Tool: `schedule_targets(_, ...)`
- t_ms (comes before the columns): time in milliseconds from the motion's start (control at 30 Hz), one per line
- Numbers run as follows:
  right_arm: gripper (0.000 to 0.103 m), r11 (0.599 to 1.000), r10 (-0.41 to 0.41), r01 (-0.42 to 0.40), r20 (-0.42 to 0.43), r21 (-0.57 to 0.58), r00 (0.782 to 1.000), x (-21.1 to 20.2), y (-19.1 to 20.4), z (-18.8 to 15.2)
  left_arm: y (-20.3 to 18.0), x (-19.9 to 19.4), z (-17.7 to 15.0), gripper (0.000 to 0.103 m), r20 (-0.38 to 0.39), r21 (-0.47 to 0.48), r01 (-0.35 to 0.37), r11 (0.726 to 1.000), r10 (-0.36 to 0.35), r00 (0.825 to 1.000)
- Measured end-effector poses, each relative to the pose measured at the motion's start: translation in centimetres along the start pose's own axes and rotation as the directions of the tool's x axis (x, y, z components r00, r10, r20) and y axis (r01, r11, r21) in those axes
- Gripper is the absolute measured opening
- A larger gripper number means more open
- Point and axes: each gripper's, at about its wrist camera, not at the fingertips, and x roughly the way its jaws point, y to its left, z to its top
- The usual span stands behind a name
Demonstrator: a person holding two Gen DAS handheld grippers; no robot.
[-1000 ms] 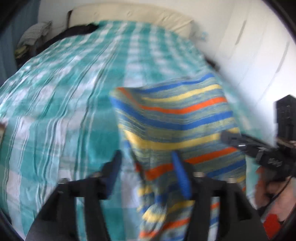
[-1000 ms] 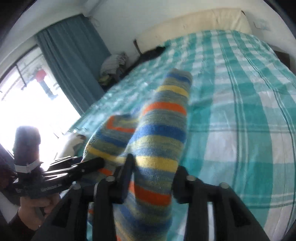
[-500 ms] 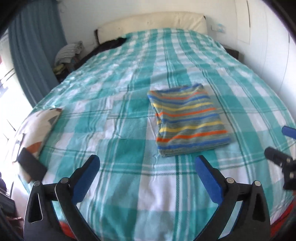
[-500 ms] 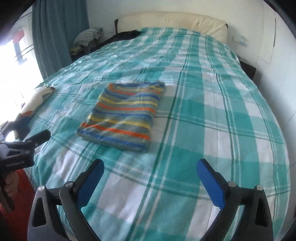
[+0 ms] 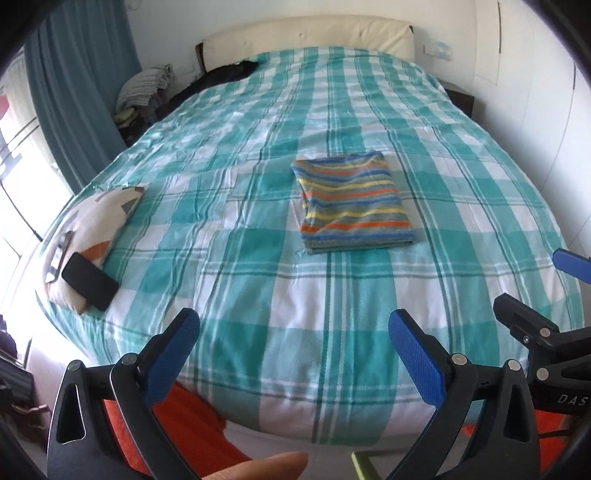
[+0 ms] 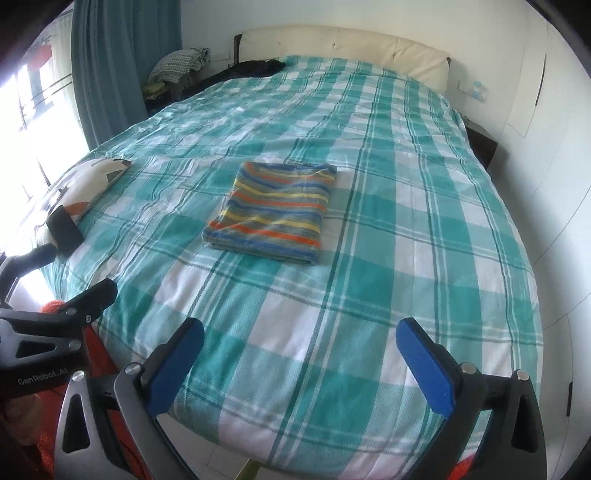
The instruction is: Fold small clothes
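Note:
A striped garment [image 5: 351, 201], folded into a flat rectangle, lies in the middle of the green checked bed [image 5: 258, 295]; it also shows in the right wrist view [image 6: 275, 212]. My left gripper [image 5: 295, 347] is open and empty, held back near the foot of the bed, well short of the garment. My right gripper [image 6: 301, 354] is open and empty, also near the foot of the bed. The right gripper shows at the right edge of the left wrist view [image 5: 535, 295], and the left gripper at the left edge of the right wrist view [image 6: 62, 280].
A patterned pillow [image 5: 88, 229] with a black phone [image 5: 89, 281] on it lies at the bed's left edge. Teal curtains [image 5: 74, 92] hang on the left, a white wardrobe [image 6: 546, 129] stands on the right. A cream headboard [image 5: 306, 35] is at the far end.
A second ago both grippers held the striped garment up close. They let it go and pulled back to the foot of the bed; the garment now lies folded on the bed.

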Motion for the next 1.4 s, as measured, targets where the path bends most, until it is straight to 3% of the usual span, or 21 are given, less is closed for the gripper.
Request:
schedule_targets(367,0.102,1.000,-0.003,0.003,0.015,-0.009,1.000,-2.3,1.8,1.1,1.2,-0.6,0.2,0.102,-0.035,-0.039,0.000,0.999,-0.001,0.999)
schedule_targets(1400,0.103,1.000,0.001,-0.001,0.014,-0.013,1.000,-4.8,2.0,0.7,1.3,-3.4,0.8,0.103,-0.003,-0.029,-0.023,0.999,0.023,1.000)
